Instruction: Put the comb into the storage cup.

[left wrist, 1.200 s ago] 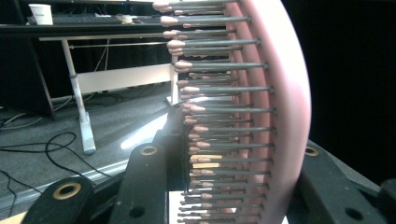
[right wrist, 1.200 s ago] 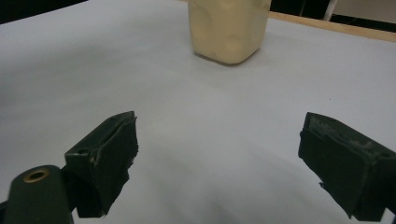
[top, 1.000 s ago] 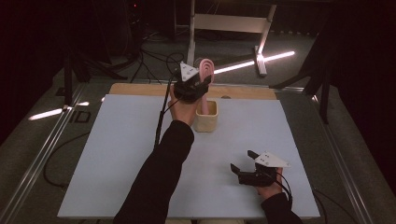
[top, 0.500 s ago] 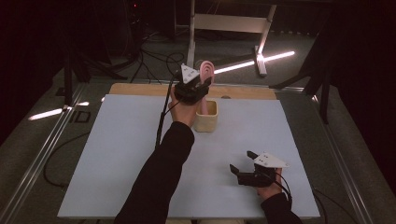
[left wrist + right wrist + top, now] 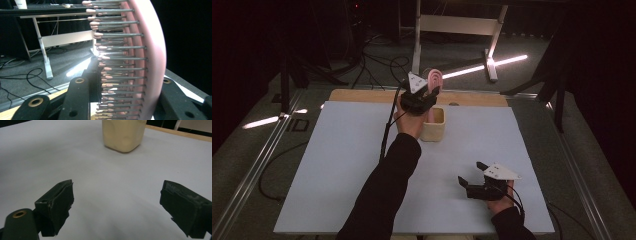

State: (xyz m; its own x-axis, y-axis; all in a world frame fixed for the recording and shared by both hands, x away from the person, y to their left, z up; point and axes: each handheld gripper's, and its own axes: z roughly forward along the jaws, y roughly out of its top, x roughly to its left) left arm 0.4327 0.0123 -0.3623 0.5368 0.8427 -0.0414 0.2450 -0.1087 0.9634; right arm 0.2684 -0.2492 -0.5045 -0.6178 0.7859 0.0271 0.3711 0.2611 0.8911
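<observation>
Presently, left gripper [image 5: 428,95] clamped on pink brush [image 5: 435,79], brush standing upright in beige cup [image 5: 434,131], right gripper [image 5: 472,181] released, resting on table [image 5: 337,165].

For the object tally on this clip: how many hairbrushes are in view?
1. The pink hairbrush is clamped in the left gripper, upright over the cream container at the table's far side. The container's inside is partly hidden, so more could sit there.

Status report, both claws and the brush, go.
Left claw shut on pink hairbrush, bristle head up, over the beige cup. Right claw open, empty, low over the white table. Nothing in the way.
</observation>
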